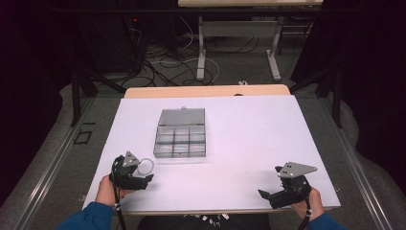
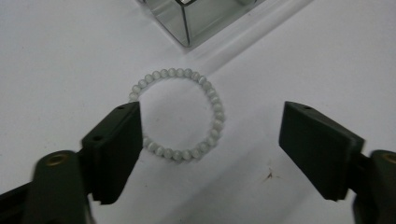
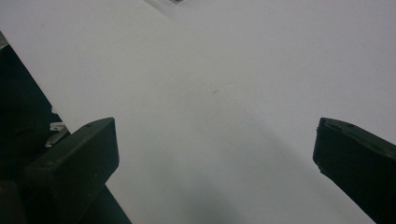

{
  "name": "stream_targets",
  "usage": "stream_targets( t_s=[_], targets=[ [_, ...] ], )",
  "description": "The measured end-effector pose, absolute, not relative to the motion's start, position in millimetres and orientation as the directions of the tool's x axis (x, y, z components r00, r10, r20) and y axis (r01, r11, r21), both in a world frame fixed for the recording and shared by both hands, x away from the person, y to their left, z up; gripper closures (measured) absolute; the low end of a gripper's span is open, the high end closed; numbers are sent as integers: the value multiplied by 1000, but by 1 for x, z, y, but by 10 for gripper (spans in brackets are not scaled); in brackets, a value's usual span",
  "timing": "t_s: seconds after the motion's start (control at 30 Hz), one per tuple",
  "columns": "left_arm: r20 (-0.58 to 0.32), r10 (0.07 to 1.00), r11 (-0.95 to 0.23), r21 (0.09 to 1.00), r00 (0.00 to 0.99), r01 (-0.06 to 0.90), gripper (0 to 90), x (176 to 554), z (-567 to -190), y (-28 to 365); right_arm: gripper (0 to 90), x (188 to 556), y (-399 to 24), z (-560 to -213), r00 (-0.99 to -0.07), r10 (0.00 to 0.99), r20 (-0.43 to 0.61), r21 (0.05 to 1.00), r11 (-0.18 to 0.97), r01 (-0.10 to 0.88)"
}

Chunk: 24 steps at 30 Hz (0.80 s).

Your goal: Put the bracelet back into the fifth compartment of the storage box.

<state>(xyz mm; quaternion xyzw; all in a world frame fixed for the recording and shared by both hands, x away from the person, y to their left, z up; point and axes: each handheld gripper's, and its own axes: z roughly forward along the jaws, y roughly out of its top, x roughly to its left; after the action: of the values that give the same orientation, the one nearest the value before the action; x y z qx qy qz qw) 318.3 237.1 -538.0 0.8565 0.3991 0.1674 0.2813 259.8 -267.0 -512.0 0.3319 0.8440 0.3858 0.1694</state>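
Note:
A bracelet of pale grey-white beads point(image 2: 217, 109) lies flat on the white table point(image 1: 249, 134), just in front of the near left corner of a clear compartment box point(image 1: 181, 139). My left gripper point(image 2: 211, 112) is open and low over it. Its left jaw covers the ring's left edge, while its right jaw stands well clear of the beads. From above, the bracelet point(image 1: 145, 166) lies at the tips of the left gripper point(image 1: 146, 177). My right gripper point(image 1: 269, 182) is at the near right, open, with nothing but bare table between its jaws in the right gripper view point(image 3: 215, 126).
The box's lid point(image 1: 182, 116) lies open behind its compartments. A corner of the box point(image 2: 187, 18) is just beyond the bracelet. The table's near edge point(image 1: 210, 211) runs close under both hands. Desk legs and cables stand on the floor behind.

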Motion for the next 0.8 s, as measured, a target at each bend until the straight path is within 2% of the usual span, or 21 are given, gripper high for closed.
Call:
stream_targets(
  t_s=[0.27, 0.47, 0.8],
  targets=[
    [49, 784, -525, 584, 619, 618, 483, 332, -547, 233, 0, 260, -267, -512, -717, 697, -17, 755, 479, 448],
    [-2, 784, -499, 592, 621, 633, 590, 335, -549, 233, 0, 261, -268, -513, -715, 699, -17, 764, 470, 442],
    [-9, 782, -500, 589, 623, 635, 769, 334, -549, 229, 0, 263, -269, -515, -712, 702, -3, 749, 473, 463]
  ],
)
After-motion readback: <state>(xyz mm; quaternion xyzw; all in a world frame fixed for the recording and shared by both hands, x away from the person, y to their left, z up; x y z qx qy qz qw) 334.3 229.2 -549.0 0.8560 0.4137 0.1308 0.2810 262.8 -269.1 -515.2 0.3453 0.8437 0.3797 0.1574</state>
